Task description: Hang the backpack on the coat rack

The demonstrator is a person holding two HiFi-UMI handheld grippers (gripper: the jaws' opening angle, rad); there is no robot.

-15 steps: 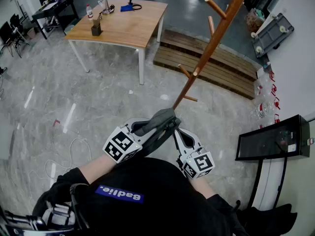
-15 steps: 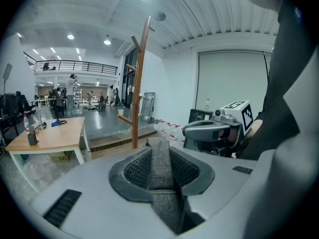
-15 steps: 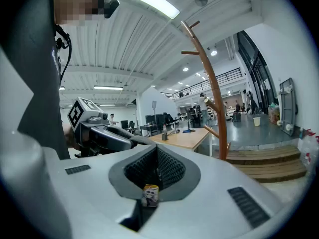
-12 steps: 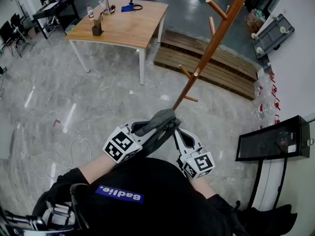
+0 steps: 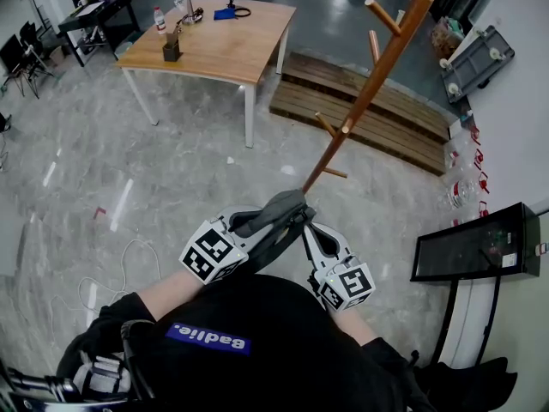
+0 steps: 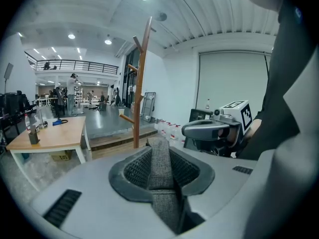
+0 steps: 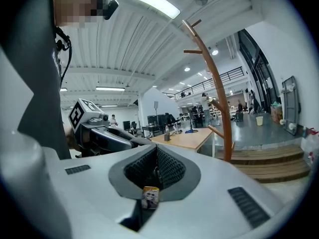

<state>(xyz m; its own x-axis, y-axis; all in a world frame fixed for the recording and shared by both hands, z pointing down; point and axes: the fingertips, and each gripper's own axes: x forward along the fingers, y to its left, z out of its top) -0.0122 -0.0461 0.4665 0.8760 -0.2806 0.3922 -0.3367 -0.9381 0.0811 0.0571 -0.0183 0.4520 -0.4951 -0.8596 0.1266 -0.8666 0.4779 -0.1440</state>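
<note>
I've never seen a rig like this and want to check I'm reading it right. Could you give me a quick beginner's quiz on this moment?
1. True or false: the backpack already hangs on the coat rack.
2. What is the left gripper clamped on? A) a grey strap B) a water bottle C) a wooden peg
3. Fill in: in the head view, the table stands to the ___ of the coat rack.

Key: 1 false: the backpack is held in front of the person, short of the rack. 2 A. 3 left.
</note>
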